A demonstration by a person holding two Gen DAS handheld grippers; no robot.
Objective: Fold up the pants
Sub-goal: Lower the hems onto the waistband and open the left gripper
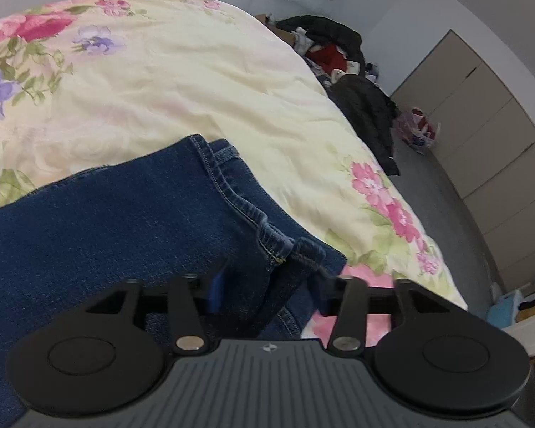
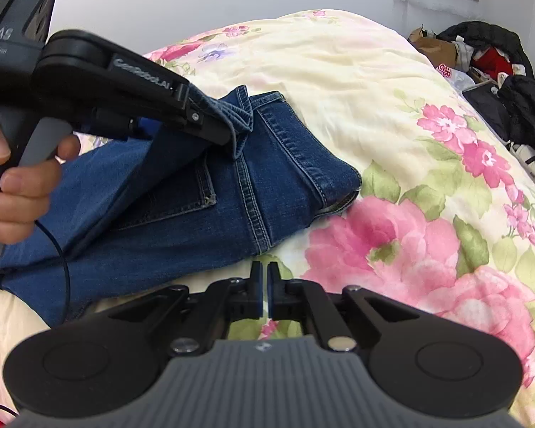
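Dark blue jeans [image 2: 232,196] lie folded on a floral bedspread [image 2: 374,89]. In the left wrist view the jeans [image 1: 107,221] fill the lower left, and a bunched hem runs between the fingers of my left gripper [image 1: 267,285], whose jaws stand wide apart around the cloth. In the right wrist view the left gripper [image 2: 228,135] is seen from the side with lifted denim at its tips. My right gripper [image 2: 264,290] is shut with nothing in it, just in front of the jeans' near edge.
A pile of dark jackets and clothes [image 1: 339,57] lies off the bed's far right side. A beige wardrobe [image 1: 499,142] and a plastic bag [image 1: 417,128] stand on the floor beyond. A hand [image 2: 14,185] holds the left gripper's handle.
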